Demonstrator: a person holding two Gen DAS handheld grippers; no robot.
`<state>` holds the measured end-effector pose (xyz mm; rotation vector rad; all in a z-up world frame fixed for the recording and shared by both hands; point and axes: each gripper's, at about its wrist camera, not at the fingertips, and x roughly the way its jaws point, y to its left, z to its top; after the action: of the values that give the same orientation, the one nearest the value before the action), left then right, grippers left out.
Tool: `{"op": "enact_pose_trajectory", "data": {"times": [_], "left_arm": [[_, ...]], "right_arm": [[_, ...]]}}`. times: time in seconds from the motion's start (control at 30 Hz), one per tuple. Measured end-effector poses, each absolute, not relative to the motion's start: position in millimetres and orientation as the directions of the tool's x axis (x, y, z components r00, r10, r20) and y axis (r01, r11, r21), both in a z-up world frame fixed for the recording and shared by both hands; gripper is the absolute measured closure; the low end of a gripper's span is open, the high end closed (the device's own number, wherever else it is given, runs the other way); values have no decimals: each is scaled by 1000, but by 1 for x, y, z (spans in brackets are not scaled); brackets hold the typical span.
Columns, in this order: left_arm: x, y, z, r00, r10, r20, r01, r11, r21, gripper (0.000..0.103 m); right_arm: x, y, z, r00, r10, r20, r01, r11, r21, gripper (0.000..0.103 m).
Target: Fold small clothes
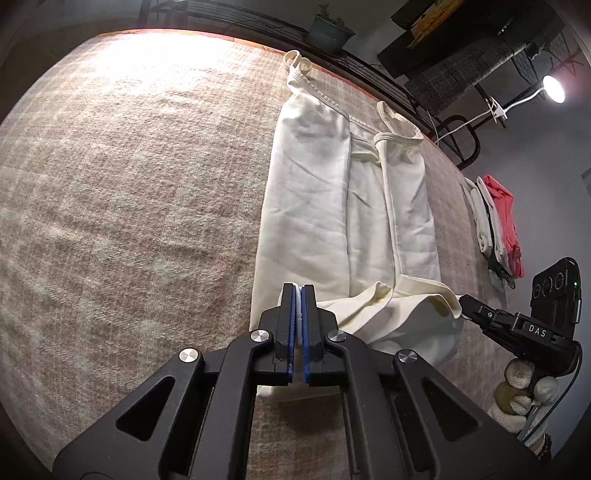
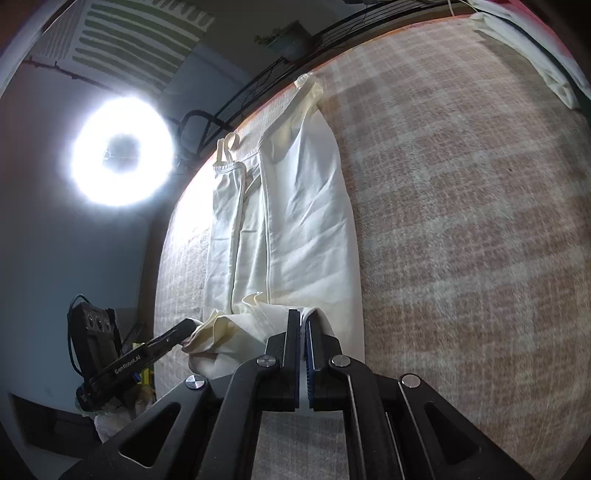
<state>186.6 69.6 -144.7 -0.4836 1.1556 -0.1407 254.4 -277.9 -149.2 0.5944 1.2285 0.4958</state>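
Note:
A cream sleeveless garment point(image 1: 325, 206) lies lengthwise on the plaid blanket point(image 1: 129, 184), its side edges folded inward and its straps at the far end. My left gripper point(image 1: 299, 295) is shut on the garment's near hem at the left corner. My right gripper point(image 2: 304, 321) is shut on the near hem at the other corner; it shows in the left wrist view point(image 1: 465, 304) at the right. The hem is lifted a little and bunched between the two grippers. The garment point(image 2: 295, 221) and the left gripper point(image 2: 188, 328) also show in the right wrist view.
A stack of folded clothes point(image 1: 498, 225), white, green and pink, lies at the blanket's right edge. A bright lamp point(image 1: 554, 88) and a potted plant point(image 1: 328, 33) stand beyond the bed's black metal frame point(image 1: 388, 81). A ring light point(image 2: 122, 155) glares at the left.

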Motion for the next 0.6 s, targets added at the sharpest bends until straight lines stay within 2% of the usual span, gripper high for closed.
{"op": "enact_pose_trajectory", "data": {"times": [0.07,0.13,0.17,0.2,0.3,0.37,0.6], "left_arm": [[189,72,-143,425,-320,-847,-156,896,-417,102],[188,77,-136,449,-296,-843,-159,902,-402,102],[188,78,-132,456,-296,-839,-156,902,-403,98],[186,80,-128,468,-295,-833,-149,903,-403,92],[178,79,-116,507,-275,-817,-110,919,-378,91],[171,74,-115,505,-288,-814,-72,925,-373,91],[165,44,-136,417,-397,-818,25,904,-426,91]], "right_arm": [[258,-275,-149,272,641,-718,-55,755,653,102],[260,-274,-148,271,628,-730,-57,767,639,95],[261,-275,-146,272,616,-739,-57,777,627,81],[261,-277,-144,282,613,-738,-60,779,624,72],[255,-278,-134,306,601,-739,-104,792,601,73],[248,-274,-128,298,598,-744,-162,800,578,78],[238,-240,-141,202,604,-771,-282,790,545,82]]}}
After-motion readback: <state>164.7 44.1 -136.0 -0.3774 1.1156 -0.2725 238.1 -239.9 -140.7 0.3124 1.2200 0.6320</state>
